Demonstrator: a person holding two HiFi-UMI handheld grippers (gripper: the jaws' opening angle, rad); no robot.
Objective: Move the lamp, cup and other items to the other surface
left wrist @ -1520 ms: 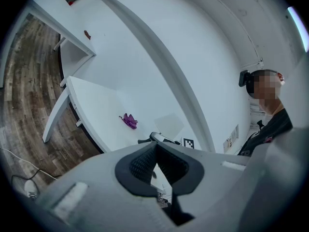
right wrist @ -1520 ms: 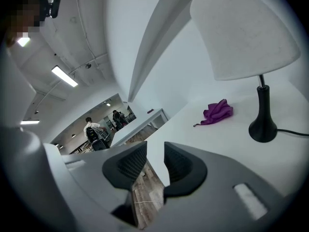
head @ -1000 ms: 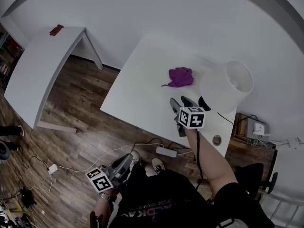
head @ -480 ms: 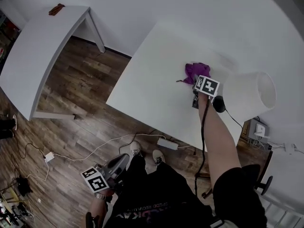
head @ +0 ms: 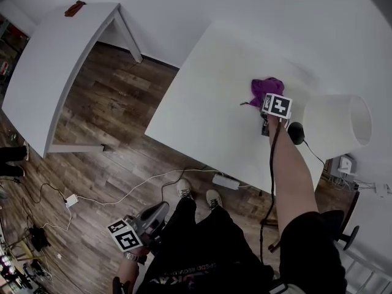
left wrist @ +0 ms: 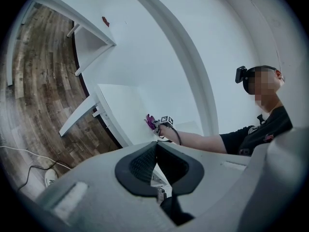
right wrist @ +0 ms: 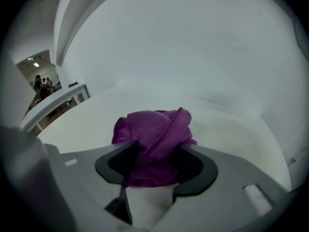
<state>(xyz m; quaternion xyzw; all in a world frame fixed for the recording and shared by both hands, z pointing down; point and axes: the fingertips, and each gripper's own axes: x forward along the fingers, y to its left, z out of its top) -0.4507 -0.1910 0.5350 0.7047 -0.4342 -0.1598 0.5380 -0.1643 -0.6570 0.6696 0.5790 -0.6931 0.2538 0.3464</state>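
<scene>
A crumpled purple cloth (head: pixel 264 89) (right wrist: pixel 154 129) lies on the white table (head: pixel 202 90), next to a white lamp shade (head: pixel 337 124) with a dark base (head: pixel 296 132). My right gripper (head: pixel 267 101) (right wrist: pixel 154 164) is stretched out over the table, open, with the cloth bunched between its jaws and touching both pads. The cloth rests on the tabletop. My left gripper (head: pixel 162 208) (left wrist: pixel 154 146) hangs low by the person's leg above the floor, shut and holding nothing. No cup shows in any view.
A second white table (head: pixel 55 60) stands at the left with a small reddish object (head: pixel 75 8) at its far end. Wood floor lies between the tables, with a power strip (head: pixel 225 181) and cables (head: pixel 122 192). A wall runs behind both tables.
My right gripper has moved from the table's near edge out to the purple cloth and now straddles it. The left gripper has stayed low.
</scene>
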